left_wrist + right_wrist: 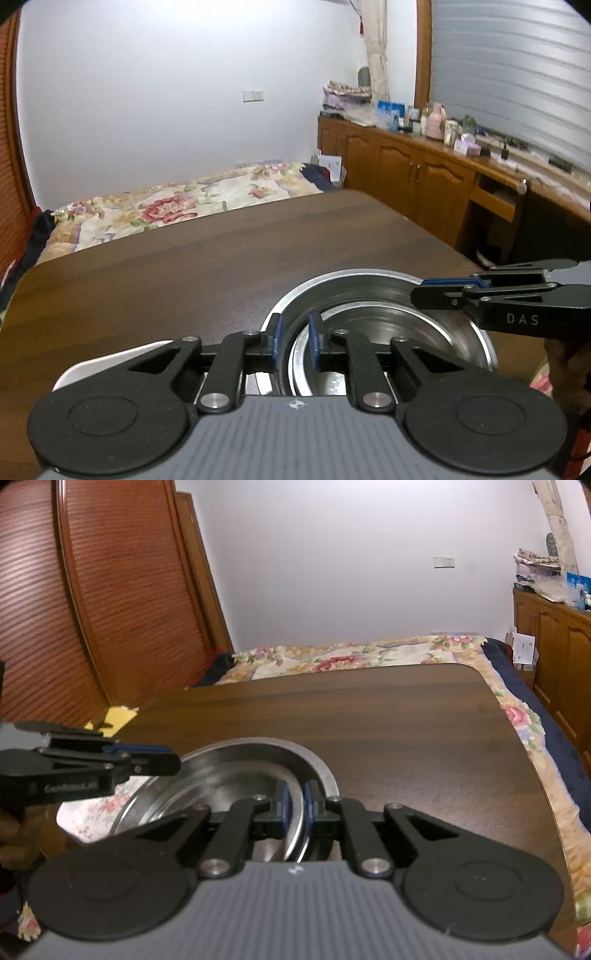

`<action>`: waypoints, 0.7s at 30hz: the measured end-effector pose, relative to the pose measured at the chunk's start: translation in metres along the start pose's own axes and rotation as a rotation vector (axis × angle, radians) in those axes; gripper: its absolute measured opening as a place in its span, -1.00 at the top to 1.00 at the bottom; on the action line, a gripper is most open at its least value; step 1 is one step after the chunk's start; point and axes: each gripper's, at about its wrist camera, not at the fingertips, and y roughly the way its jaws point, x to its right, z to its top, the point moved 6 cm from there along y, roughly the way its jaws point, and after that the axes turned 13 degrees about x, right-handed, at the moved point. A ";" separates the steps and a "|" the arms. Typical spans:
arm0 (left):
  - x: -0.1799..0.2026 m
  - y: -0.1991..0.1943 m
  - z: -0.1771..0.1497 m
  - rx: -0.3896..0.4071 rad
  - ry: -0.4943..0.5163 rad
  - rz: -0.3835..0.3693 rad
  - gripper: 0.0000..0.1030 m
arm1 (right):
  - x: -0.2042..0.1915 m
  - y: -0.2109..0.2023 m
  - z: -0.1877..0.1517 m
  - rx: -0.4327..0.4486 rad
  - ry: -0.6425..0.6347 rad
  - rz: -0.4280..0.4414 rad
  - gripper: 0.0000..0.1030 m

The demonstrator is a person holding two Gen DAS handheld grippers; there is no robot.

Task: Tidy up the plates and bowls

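A shiny steel bowl [373, 295] sits near the front of a dark wooden table [184, 277], and a second steel rim seems nested inside it. Under it, at the left, a white plate [85, 365] sticks out; the right wrist view shows its flower pattern [92, 812]. My left gripper [295, 341] straddles the bowl's near-left rim with its blue pads slightly apart and a gap showing. My right gripper [297, 806] is shut on the bowl's [240, 768] right rim. Each gripper shows in the other's view: the right one [415, 295] and the left one [175, 764], both over the rim.
Beyond the table lies a bed with a floral cover [166, 206]. Wooden cabinets [406, 173] with clutter on top run along the right wall. A wooden louvred door [110, 590] stands at the left, and something yellow [116, 716] lies by the table's left edge.
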 end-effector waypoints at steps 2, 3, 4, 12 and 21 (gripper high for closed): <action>-0.001 -0.004 0.002 0.023 -0.007 0.014 0.47 | 0.000 -0.004 0.001 0.022 0.007 0.011 0.73; 0.000 -0.004 0.004 0.040 0.003 0.031 0.29 | -0.001 -0.007 0.003 0.035 0.007 0.012 0.73; 0.000 -0.008 0.004 0.058 0.014 0.049 0.10 | -0.001 -0.010 0.004 0.047 0.002 0.009 0.71; -0.007 -0.025 -0.007 0.133 0.007 0.127 -0.59 | -0.004 -0.027 0.006 0.154 -0.052 -0.027 -0.53; -0.003 -0.019 -0.026 0.091 -0.030 0.115 -0.60 | 0.005 -0.020 -0.010 0.186 -0.059 -0.069 -0.71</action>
